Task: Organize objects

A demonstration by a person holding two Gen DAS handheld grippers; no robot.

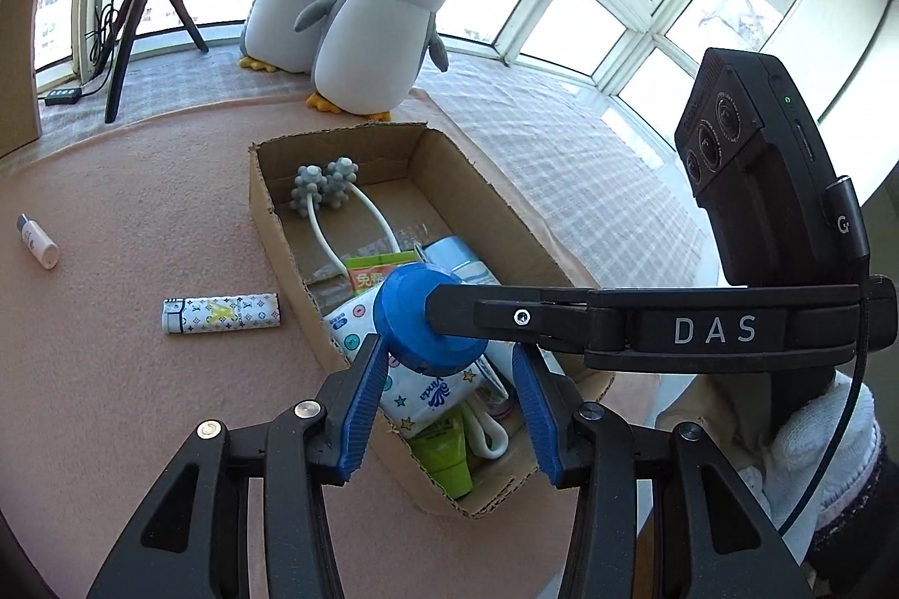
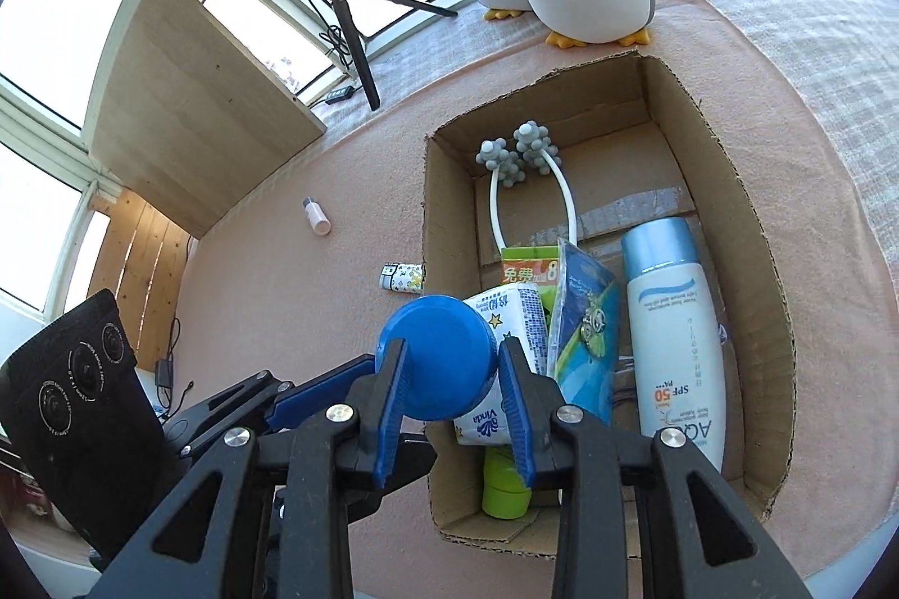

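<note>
Two tools over the cardboard box (image 2: 747,228): right tool (image 2: 449,368) clenched on a blue lid (image 2: 435,354); left tool (image 1: 444,402) released, apparently just beside it. Lighter (image 1: 222,313) lies on the surface (image 1: 140,205).

The right gripper (image 1: 432,318), reaching across in the left wrist view, has "DAS" in pale capitals along its black arm, and the small black plug on the camera block (image 1: 753,172) above it shows a white "G". In the cardboard box (image 2: 747,228), the tissue pack (image 2: 508,357) reads "Vinda" in blue, with Chinese characters along its upper side. The white bottle (image 2: 674,335) with the blue cap carries "SPF 50" in orange and large blue letters "AQU", seen upside down; its finer print is too small to read. The green and orange packet (image 2: 528,264) shows the characters "免费" and a figure "8".
</note>
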